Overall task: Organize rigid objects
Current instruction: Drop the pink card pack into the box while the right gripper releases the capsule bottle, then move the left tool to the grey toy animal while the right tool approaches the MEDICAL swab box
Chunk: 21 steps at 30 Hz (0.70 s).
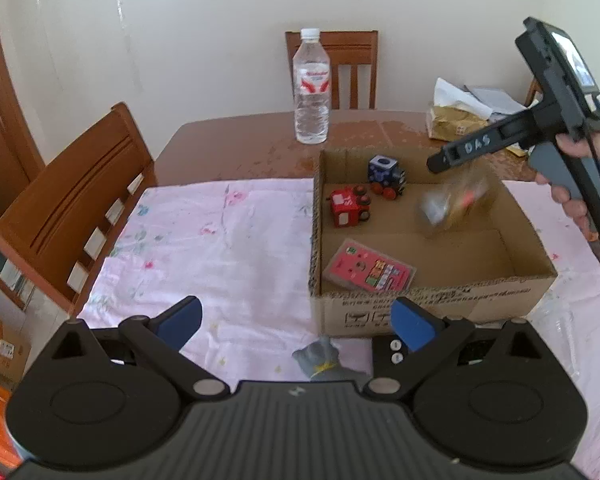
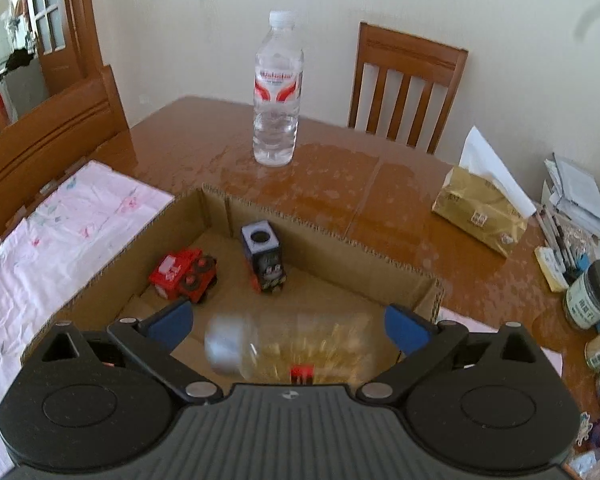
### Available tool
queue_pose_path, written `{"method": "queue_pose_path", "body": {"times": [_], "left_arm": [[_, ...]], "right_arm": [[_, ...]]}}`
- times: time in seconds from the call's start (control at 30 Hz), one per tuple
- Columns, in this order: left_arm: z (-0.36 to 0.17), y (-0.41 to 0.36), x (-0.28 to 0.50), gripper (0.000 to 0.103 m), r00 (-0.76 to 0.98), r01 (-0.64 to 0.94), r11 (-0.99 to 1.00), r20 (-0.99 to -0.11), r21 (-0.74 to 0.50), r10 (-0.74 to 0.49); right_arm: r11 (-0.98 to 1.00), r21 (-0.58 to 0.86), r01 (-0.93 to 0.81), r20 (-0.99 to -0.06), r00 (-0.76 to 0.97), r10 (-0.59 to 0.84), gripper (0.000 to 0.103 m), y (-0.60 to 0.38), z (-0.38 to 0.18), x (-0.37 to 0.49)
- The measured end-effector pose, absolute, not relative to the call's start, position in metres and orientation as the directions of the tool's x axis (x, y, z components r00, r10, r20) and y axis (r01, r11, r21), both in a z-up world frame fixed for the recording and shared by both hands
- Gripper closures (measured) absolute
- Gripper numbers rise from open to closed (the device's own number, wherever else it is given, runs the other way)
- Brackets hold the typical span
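Note:
An open cardboard box sits on the table. Inside lie a red toy truck, a blue toy train and a pink card pack. A clear jar with a grey lid is blurred in mid-air, falling into the box under my right gripper, which is open above the box. My left gripper is open, low over the pink cloth in front of the box. A small grey object lies between its fingers.
A water bottle stands behind the box. A tissue pack and papers, jars and clutter are at the right. Wooden chairs stand left and behind. A pink floral cloth covers the table's near part.

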<state>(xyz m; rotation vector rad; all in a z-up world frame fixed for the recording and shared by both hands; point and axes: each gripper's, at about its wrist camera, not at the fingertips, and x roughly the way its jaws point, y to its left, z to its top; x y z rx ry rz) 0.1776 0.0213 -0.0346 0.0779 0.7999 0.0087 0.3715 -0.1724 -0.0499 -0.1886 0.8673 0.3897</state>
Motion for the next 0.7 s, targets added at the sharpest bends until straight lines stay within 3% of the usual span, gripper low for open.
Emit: {"method": "queue_pose_path", "body": {"times": [0.7], "left_arm": [[-0.048,0.025,0.164,0.002,0.672,0.027,0.998,-0.74,0.058,0.025]], "right_arm": [[0.909,0.043,-0.415,-0.749,0.588,0.304,0.0,-0.202,-0.037,0.298]]}}
